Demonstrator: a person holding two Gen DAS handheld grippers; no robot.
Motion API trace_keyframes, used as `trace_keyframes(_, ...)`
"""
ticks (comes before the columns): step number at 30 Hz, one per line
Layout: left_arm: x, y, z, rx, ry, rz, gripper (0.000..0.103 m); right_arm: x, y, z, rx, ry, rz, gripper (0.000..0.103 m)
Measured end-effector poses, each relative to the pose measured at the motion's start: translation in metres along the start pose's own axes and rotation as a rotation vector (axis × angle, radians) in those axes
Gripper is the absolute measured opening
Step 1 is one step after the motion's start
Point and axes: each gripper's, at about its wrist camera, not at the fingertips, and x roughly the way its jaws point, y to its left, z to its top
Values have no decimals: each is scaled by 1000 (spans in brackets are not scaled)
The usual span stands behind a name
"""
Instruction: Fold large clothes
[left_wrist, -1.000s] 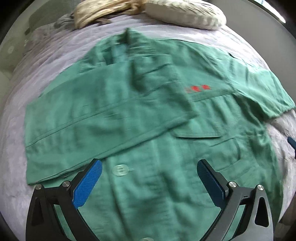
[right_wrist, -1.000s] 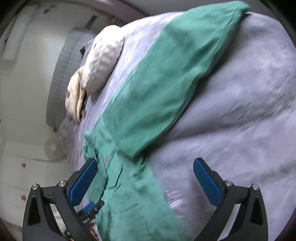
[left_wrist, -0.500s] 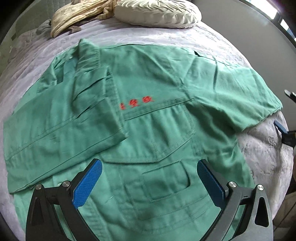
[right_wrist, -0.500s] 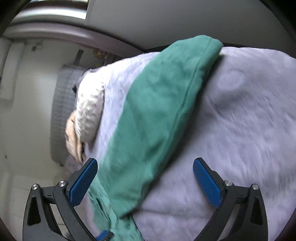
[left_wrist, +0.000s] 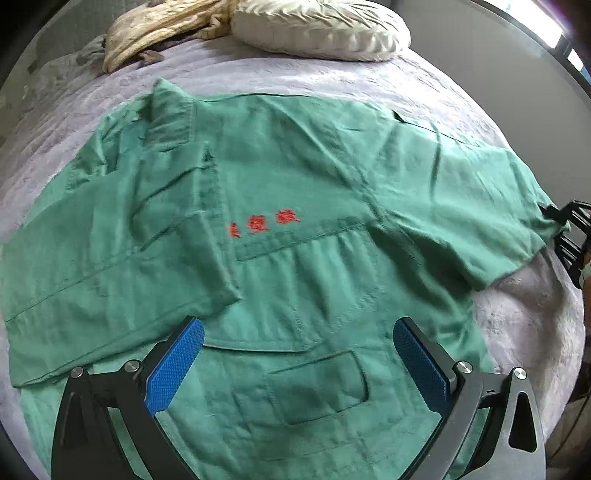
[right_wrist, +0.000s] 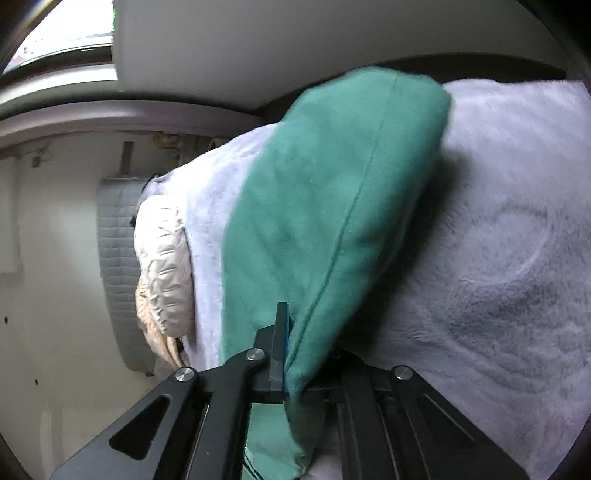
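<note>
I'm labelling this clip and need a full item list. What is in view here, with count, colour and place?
Shirt: one, green with red lettering, spread on the bed, one sleeve already folded across the front.
Bedcover: one, pale lilac, under the shirt.
Pillow: one, cream, at the far end of the bed.
Cloth: one, tan, crumpled beside the pillow.
Left gripper: black with blue pads, open above the shirt's lower front.
Right gripper: black, shut on the shirt's other sleeve.
</note>
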Motion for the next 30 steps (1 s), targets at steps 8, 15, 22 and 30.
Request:
trace_keyframes(8, -5, 38, -3, -45, -17, 17, 103, -3, 70, -26, -233, -7, 65, 5)
trace_keyframes(15, -19, 79, -13, -83, -66, 61, 103, 23, 191, -116, -658, 123, 111, 5)
trace_keyframes(22, -36, 144, -25, -218, -111, 140, 103, 84, 255, -288, -1121, 349, 101, 5)
trace_keyframes(30, -27, 192, -50, -273, -63, 183, 103, 193, 180, -374, -1085, 611, -155, 10)
